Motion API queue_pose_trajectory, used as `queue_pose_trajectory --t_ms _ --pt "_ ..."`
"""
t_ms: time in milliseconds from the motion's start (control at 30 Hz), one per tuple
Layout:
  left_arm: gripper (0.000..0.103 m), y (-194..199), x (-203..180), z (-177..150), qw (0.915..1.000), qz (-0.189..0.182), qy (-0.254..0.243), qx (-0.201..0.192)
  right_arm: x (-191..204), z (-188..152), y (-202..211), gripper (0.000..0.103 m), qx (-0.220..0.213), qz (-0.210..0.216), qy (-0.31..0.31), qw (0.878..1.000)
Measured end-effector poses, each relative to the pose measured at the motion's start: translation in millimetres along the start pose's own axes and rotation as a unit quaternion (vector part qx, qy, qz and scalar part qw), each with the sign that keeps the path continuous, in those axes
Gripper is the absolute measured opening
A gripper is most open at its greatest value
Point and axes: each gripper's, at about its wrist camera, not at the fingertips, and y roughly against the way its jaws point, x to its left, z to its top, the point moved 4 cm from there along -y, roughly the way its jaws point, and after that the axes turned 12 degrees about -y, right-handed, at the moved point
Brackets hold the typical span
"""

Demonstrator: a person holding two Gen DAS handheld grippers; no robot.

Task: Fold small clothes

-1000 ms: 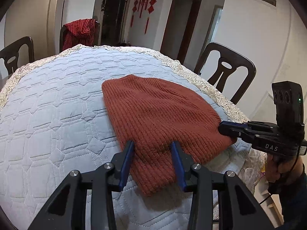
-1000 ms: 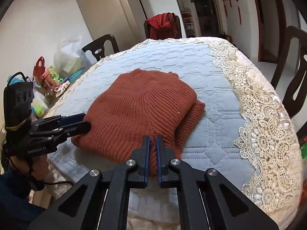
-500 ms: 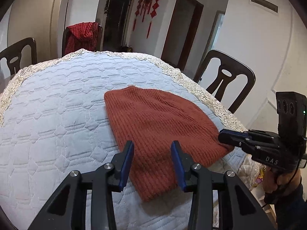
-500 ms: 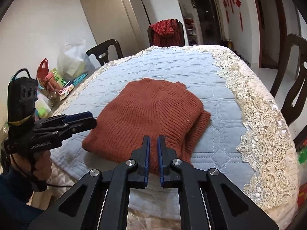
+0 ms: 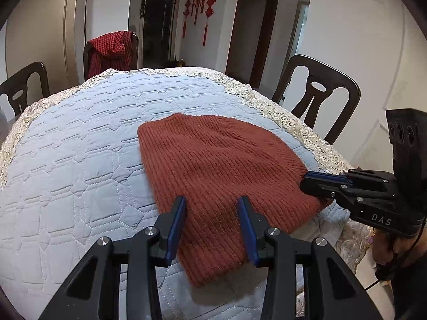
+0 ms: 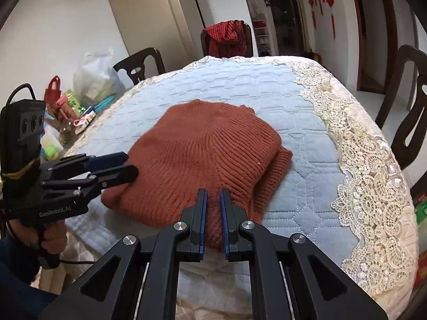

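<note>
On the blue quilted tablecloth (image 5: 80,160) near the front edge sits the rust-red knitted sweater (image 5: 213,165), already folded into a compact bundle. Left gripper (image 5: 212,213) hovers over its near edge, jaws apart and empty. Right gripper (image 6: 212,208) has just been cracking open, a narrow gap, knit showing behind it but not pinched. Looks like the let-go step; next I'd back both off or smooth it.

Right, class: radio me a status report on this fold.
Left gripper open over sweater. Right gripper jaws just parting, near hem between them. Nothing in the way.
</note>
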Motion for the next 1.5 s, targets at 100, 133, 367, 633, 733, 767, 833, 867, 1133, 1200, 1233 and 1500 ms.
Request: queue_pose_trajectory --t_ms 100,133,367,633,733,767,833,867,1133,1200,1233,1500 --pt "0.043 3 2 4 1.0 -0.002 0.005 -0.003 3 3 4 0.009 -0.005 0.002 0.002 1.0" --pt "0.043 4 3 6 1.0 0.0 0.005 -0.005 4 4 5 0.009 -0.007 0.001 0.004 1.0" --pt "0.043 2 12 13 0.9997 0.015 0.017 -0.006 9 12 4 0.012 -0.014 0.008 0.004 1.0" --pt "0.043 -14 17 11 0.9996 0.012 0.024 0.006 1 11 -15 0.012 0.003 0.0 -0.007 1.0" --pt "0.043 -10 22 13 0.9993 0.0 0.038 0.002 -1 14 -11 0.012 0.003 0.006 -0.017 1.0" --pt "0.043 -8 26 13 0.999 -0.003 0.045 -0.001 -3 16 -9 0.012 0.0 0.004 -0.021 1.0" --pt "0.044 -7 34 12 0.9982 0.0 0.06 -0.006 -9 19 -5 0.015 -0.003 0.011 -0.034 0.999" --pt "0.045 -8 39 10 0.9976 0.002 0.069 -0.006 -14 22 -3 0.02 -0.006 0.017 -0.048 0.999" --pt "0.048 -24 57 -5 0.9892 -0.045 0.139 0.008 -61 27 -14 0.055 0.008 0.054 -0.175 0.983" --pt "0.048 -28 56 -5 0.988 -0.055 0.144 0.009 -69 27 -22 0.055 0.024 0.07 -0.198 0.977" --pt "0.049 -30 55 -5 0.9874 -0.061 0.146 0.011 -71 28 -25 0.055 0.026 0.075 -0.204 0.976" --pt "0.054 -40 51 -8 0.9839 -0.074 0.162 0.016 -64 37 -37 0.055 0.038 0.096 -0.209 0.972"
